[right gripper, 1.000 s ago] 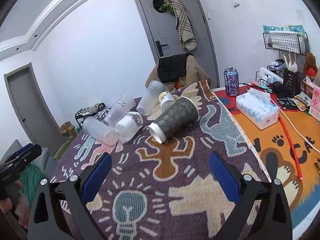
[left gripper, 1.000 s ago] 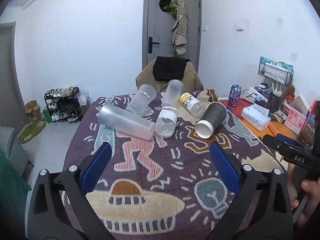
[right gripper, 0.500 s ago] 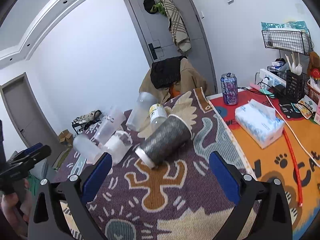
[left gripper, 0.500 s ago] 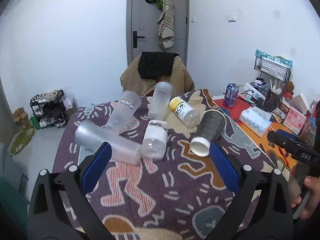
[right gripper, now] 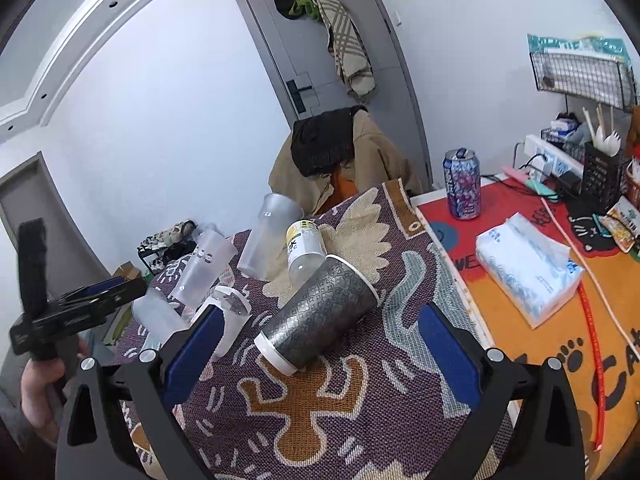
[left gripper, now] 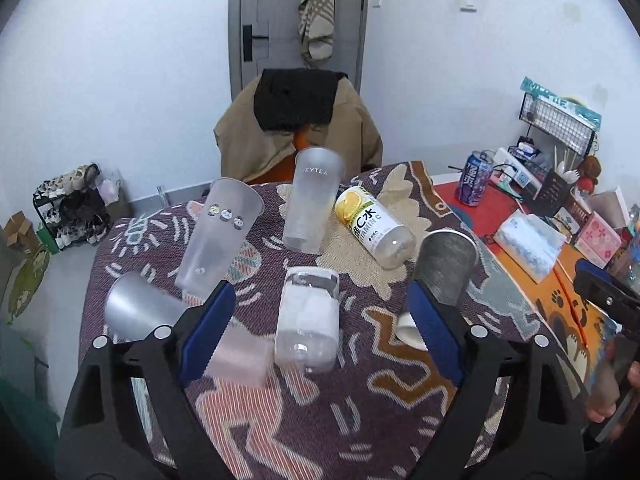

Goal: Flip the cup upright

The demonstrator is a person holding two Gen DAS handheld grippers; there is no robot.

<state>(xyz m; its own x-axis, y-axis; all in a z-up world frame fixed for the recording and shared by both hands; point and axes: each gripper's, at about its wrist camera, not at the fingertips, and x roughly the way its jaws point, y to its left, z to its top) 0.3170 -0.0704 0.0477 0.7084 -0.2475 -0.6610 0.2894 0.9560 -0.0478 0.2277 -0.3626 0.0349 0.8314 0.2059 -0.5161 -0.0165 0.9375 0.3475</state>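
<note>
Several cups and bottles lie on their sides on a patterned purple cloth. A dark patterned paper cup with a white rim lies between the open jaws of my right gripper; it also shows in the left wrist view. A clear plastic bottle lies between the open jaws of my left gripper. A frosted cup lies at the left, partly hidden behind my left finger. Both grippers are empty.
A panda cup, a frosted tea cup and a yellow-label bottle lie farther back. A tissue pack and a soda can sit on the orange mat at right. A chair with coats stands behind.
Both grippers have moved forward toward the cups. The clear bottle now sits between the left jaws and the dark cup between the right jaws. Nothing on the table has moved.
</note>
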